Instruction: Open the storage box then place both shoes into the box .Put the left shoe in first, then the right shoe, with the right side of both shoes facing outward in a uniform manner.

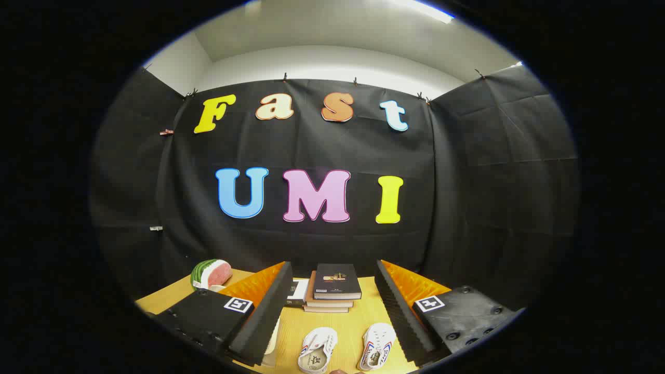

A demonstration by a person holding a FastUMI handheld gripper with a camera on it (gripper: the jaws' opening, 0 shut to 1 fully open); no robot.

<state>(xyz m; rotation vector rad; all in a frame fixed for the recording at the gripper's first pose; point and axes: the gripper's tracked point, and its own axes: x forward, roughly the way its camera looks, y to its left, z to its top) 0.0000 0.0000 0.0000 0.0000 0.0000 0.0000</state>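
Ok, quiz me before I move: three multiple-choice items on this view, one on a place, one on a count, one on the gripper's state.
1. Where do the shoes lie?
A. between the fingers
B. on the books
C. beside the watermelon

2. How many shoes show?
A. one
B. two
C. three

3. The hand-held gripper is
A. shut on a shoe
B. shut on a book
C. open

Answers: 1 A, the white shoes lie on the table between the fingers, nearer than the book stack. 2 B, a pair. 3 C, the hand-held gripper stands wide, holding nothing.

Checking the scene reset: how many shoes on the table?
2. Left shoe and right shoe lie side by side between the open fingers, nearer than the book stack; neither is gripped.
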